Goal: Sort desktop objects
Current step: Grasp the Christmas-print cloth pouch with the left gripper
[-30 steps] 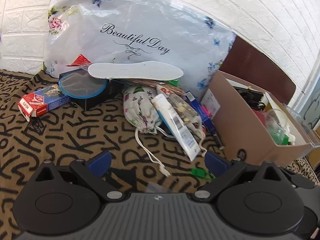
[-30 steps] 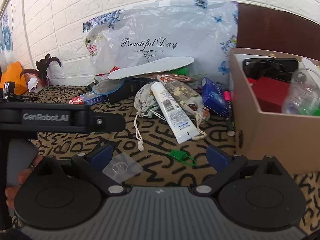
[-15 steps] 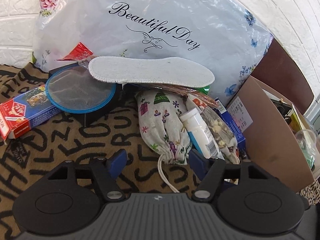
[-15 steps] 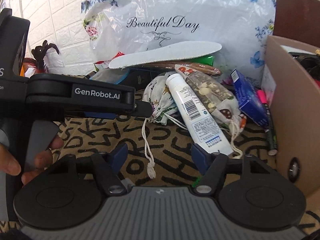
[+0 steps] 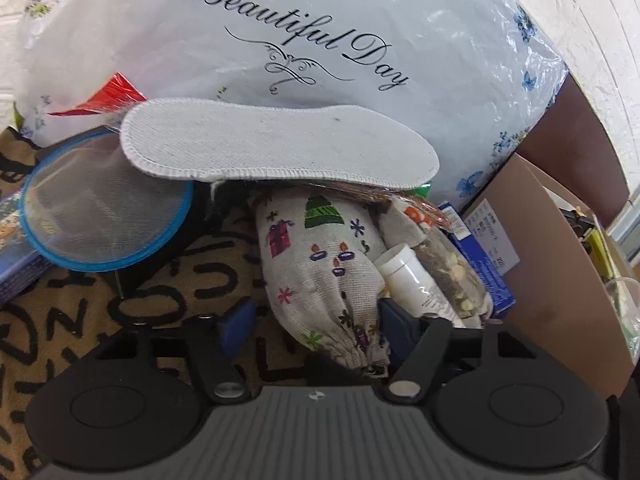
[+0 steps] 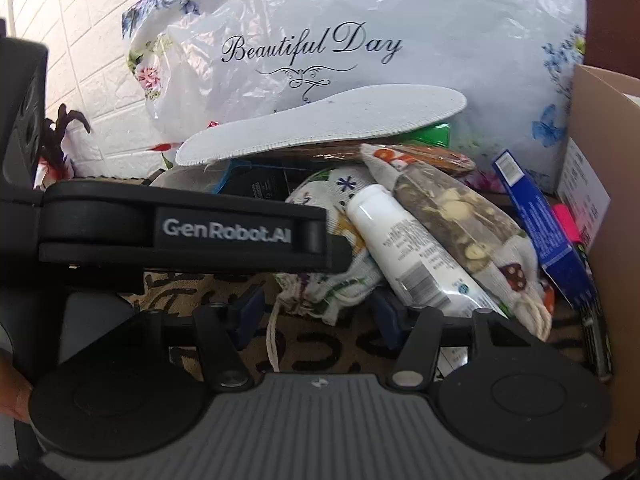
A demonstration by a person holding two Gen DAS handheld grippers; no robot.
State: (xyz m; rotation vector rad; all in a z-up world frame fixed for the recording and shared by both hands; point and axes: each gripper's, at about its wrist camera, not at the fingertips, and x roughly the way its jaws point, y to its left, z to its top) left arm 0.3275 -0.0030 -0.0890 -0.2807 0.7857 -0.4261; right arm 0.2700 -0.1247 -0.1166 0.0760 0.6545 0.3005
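Observation:
A printed cloth drawstring pouch (image 5: pixel 320 276) lies on the patterned tablecloth under a white insole (image 5: pixel 276 148). My left gripper (image 5: pixel 316 320) is open, its blue pads on either side of the pouch's gathered neck. A white tube (image 5: pixel 416 284) and a clear bag of dried bits (image 5: pixel 452 276) lie right of the pouch. My right gripper (image 6: pixel 316 312) is open, close behind the pouch (image 6: pixel 332 292), with the cord between its fingers. The left gripper's black body (image 6: pixel 192 232) crosses that view above the left finger.
A cardboard box (image 5: pixel 560 280) with items stands at right. A white "Beautiful Day" plastic bag (image 5: pixel 280 40) leans on the brick wall behind. A blue-rimmed mesh disc (image 5: pixel 104 216) lies on a black box at left. A blue box (image 6: pixel 548 224) and pink marker (image 6: pixel 568 224) lie beside the cardboard.
Both grippers have moved forward toward the pile. The left gripper's pads now straddle the pouch's neck, and both pairs of fingers have narrowed.

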